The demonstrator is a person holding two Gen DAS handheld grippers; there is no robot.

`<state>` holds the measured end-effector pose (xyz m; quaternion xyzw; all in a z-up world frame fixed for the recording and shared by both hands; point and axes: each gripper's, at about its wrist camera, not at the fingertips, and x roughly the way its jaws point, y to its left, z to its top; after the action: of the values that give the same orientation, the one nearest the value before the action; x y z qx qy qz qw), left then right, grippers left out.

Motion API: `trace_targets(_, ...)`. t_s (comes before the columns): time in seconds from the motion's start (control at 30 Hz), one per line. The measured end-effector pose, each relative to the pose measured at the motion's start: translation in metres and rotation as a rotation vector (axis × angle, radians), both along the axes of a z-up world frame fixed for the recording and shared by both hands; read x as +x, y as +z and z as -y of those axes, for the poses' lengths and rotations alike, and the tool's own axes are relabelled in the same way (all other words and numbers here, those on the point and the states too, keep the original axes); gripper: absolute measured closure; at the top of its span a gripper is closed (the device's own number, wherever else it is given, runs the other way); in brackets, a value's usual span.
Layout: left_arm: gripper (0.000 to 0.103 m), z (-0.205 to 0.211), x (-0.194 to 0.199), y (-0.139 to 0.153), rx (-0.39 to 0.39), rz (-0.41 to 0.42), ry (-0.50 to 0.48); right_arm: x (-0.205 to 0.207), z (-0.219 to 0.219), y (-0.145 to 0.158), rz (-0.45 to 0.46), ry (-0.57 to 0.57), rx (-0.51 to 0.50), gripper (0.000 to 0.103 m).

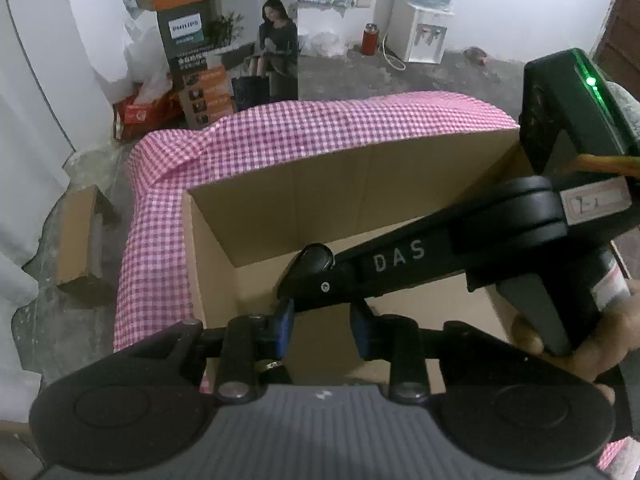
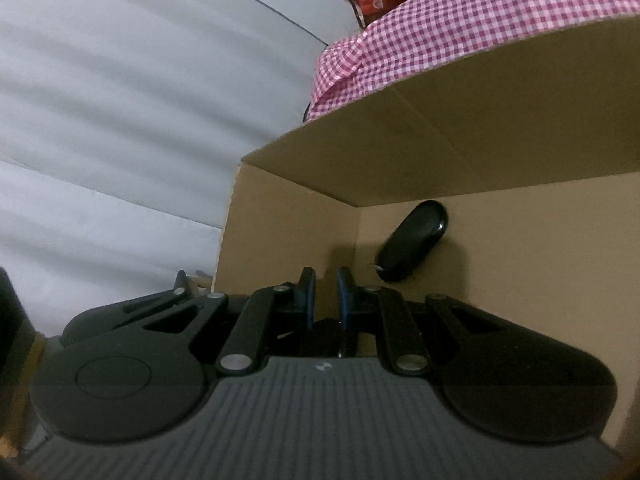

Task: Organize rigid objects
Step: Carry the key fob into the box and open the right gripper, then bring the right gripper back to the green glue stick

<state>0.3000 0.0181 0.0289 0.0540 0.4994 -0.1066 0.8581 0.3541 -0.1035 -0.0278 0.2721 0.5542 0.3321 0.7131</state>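
An open cardboard box (image 1: pixel 332 184) stands on a pink checked cloth (image 1: pixel 280 128). In the left wrist view my left gripper (image 1: pixel 322 322) hovers over the box's near side with its blue pads apart and nothing between them. The other hand-held gripper (image 1: pixel 420 264) reaches down into the box from the right. In the right wrist view my right gripper (image 2: pixel 323 298) is low inside the box (image 2: pixel 480 120), its fingers a narrow gap apart and empty. A black oval case (image 2: pixel 414 246) lies on the box floor just ahead and to the right of it.
A tall printed Philips carton (image 1: pixel 232 48) stands behind the table, with a red packet (image 1: pixel 140 114) beside it. A water dispenser (image 1: pixel 424 28) and a red flask (image 1: pixel 370 38) are at the far wall. A small cardboard box (image 1: pixel 78 236) lies on the floor left. White curtain (image 2: pixel 120 120) hangs left.
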Motion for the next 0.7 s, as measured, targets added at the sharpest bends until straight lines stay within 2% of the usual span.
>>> trace_targets(0.1,0.062,0.003,-0.012,0.013,0.002,0.043,-0.019,-0.006,0.008,0.009,0.024,-0.004,0.008,0.09)
trace_targets(0.17,0.052,0.005,-0.02,0.023,-0.004,0.078,-0.031,-0.012,0.014,0.019,0.057,-0.007,0.011,0.089)
trace_targets(0.2,0.05,0.007,-0.025,0.029,-0.007,0.097,-0.039,-0.017,0.02,0.027,0.079,-0.009,0.01,0.087)
trace_targets(0.27,0.043,0.01,-0.04,0.042,-0.013,0.134,-0.057,-0.029,0.033,0.042,0.121,-0.016,0.008,0.081)
trace_targets(0.33,0.039,0.013,-0.055,0.054,-0.032,0.163,-0.076,-0.045,0.049,0.06,0.168,-0.03,0.015,0.069)
trace_targets(0.37,0.036,0.015,-0.063,0.06,-0.042,0.177,-0.087,-0.053,0.057,0.068,0.193,-0.035,0.014,0.068)
trace_targets(0.43,0.032,0.019,-0.082,0.072,-0.059,0.21,-0.111,-0.077,0.075,0.085,0.248,-0.053,0.008,0.061)
trace_targets(0.57,0.022,0.026,-0.123,0.088,-0.085,0.263,-0.161,-0.129,0.114,0.111,0.331,-0.083,0.001,0.059)
trace_targets(0.7,0.019,0.035,-0.163,0.085,-0.104,0.282,-0.212,-0.18,0.151,0.114,0.385,-0.107,-0.019,0.057)
